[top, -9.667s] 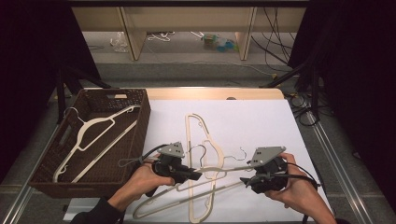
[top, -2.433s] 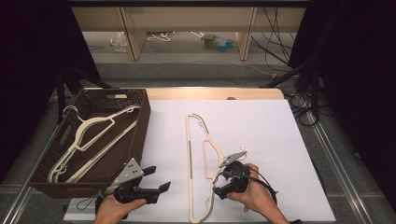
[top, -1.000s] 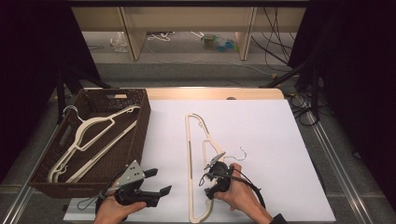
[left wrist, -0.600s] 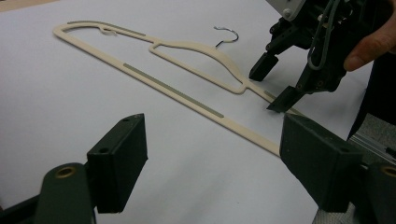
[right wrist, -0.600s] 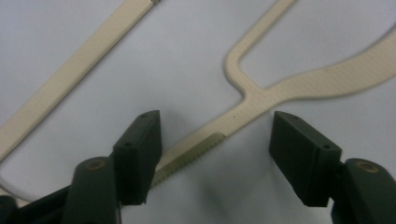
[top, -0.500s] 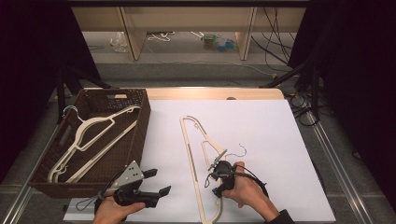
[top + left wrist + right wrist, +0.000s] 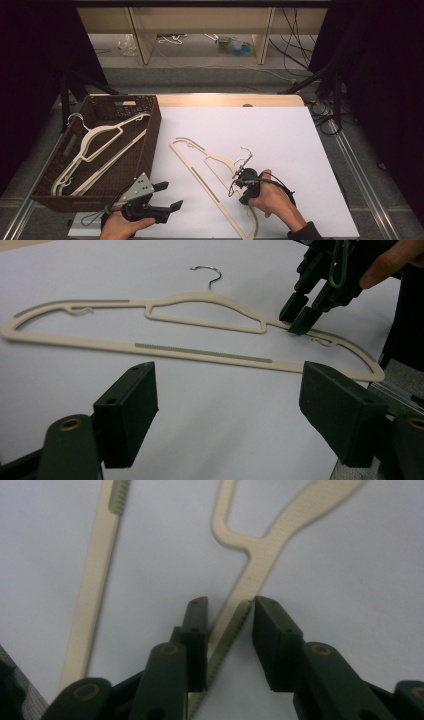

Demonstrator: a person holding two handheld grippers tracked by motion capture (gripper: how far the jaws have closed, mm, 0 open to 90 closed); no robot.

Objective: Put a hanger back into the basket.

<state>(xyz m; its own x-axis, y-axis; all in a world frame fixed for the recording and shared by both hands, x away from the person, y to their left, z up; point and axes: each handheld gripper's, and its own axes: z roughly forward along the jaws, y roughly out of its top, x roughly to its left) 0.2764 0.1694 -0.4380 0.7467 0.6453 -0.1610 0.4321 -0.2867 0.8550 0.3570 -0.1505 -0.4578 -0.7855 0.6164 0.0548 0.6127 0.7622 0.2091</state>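
Nearest the person, at the front left edge of the table, the left gripper (image 7: 167, 196) is held low over the white sheet (image 7: 280, 135) with its jaws wide apart and nothing between them; its grey three-cornered plate faces up and its jaws point towards the right. In the left gripper view the cream hanger (image 7: 200, 347) lies flat on the sheet beyond these open jaws, well apart from them. Slightly farther in and to the right, the right gripper (image 7: 243, 176) is held tip-down by the right hand (image 7: 272, 197) at the shoulder arm of the hanger, just below its metal hook (image 7: 245, 152). Its jaws have just been closing and now stand narrow, with the ribbed strip of the hanger arm between the pads; the right gripper view shows the right pad at the strip's edge and a slim gap on the left pad's side, so a firm clamp cannot be confirmed. The hanger runs diagonally across the middle of the sheet from front right towards back left. Farther off at the left, the brown wicker basket (image 7: 150, 145) holds two more cream hangers (image 7: 95, 150) lying tilted inside it
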